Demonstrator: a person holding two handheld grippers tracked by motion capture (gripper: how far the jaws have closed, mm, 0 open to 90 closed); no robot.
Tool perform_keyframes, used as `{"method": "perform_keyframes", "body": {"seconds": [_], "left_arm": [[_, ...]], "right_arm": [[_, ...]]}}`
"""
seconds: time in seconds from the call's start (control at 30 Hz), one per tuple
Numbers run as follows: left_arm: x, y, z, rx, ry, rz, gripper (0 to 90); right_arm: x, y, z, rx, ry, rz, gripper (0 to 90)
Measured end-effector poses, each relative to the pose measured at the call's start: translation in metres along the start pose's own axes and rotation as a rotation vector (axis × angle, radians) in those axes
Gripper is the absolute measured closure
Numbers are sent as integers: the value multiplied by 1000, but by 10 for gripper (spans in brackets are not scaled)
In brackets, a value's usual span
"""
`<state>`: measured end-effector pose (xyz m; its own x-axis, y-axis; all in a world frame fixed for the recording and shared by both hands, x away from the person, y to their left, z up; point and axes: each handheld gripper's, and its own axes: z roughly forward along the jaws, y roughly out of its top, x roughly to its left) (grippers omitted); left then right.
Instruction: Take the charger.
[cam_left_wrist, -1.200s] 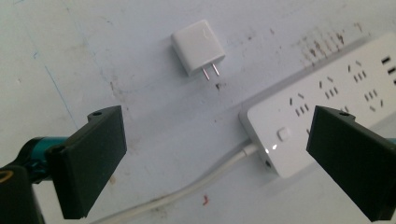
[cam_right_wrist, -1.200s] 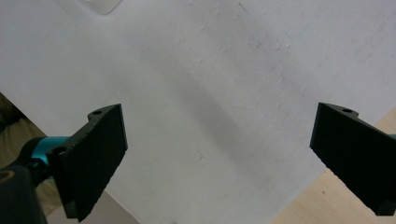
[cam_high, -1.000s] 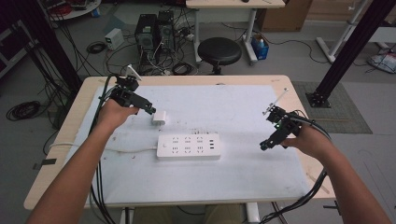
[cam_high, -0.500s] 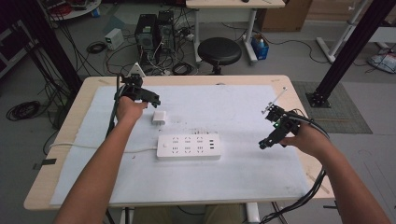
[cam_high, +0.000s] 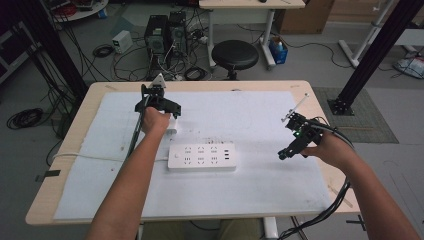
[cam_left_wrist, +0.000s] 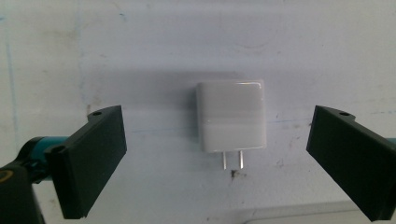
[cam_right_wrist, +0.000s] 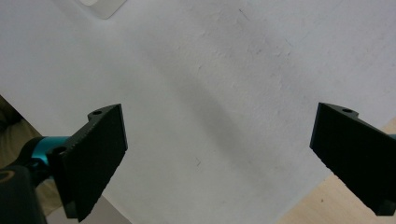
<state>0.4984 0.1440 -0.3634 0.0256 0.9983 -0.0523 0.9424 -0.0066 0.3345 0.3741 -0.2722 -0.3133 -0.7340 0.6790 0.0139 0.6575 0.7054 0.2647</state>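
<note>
A: Where did the left gripper (cam_high: 172, 112) sit?

B: Over the far-left part of the white mat (cam_high: 260, 190), at about ten o'clock from the white power strip (cam_high: 201, 157). In the left gripper view its two black jaws stood wide apart with nothing between the pads.

A: And the white USB wall charger (cam_left_wrist: 231, 115)?

B: It lay flat on the mat, centred in the gap between those jaws but touching neither. Its two metal prongs (cam_left_wrist: 232, 160) pointed to six o'clock in that view, toward an edge of the power strip showing at the bottom. From the high view the charger (cam_high: 172, 128) was just beyond the strip's left end, partly hidden by the left hand (cam_high: 156, 120).

A: The right gripper (cam_high: 285, 155)?

B: Held above the mat at three o'clock from the strip, well apart from it, near the right edge of the wooden table (cam_high: 320, 107). Its jaws were spread wide too, holding nothing, with bare mat beneath them
</note>
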Motion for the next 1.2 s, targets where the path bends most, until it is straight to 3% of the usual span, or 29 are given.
{"method": "perform_keyframes", "body": {"seconds": [0.27,0.37,0.63,0.7,0.9,1.2], "left_arm": [[-9,-1,18,11,5,-11,48],[-9,0,22,24,-4,-26,48],[-7,0,38,54,12,-19,48],[-7,0,40,63,-11,-26,97],[-6,0,46,77,-10,-17,127],[-3,-2,49,53,-35,-11,258]], "right_arm": [[1,-1,1,-4,3,-3,33],[-1,-2,1,-5,6,-3,33],[-1,-3,4,-9,13,-3,33],[-1,-4,3,-7,18,-3,33],[-2,-4,3,-12,20,-1,33],[-2,-5,2,-12,19,0,33]]}}
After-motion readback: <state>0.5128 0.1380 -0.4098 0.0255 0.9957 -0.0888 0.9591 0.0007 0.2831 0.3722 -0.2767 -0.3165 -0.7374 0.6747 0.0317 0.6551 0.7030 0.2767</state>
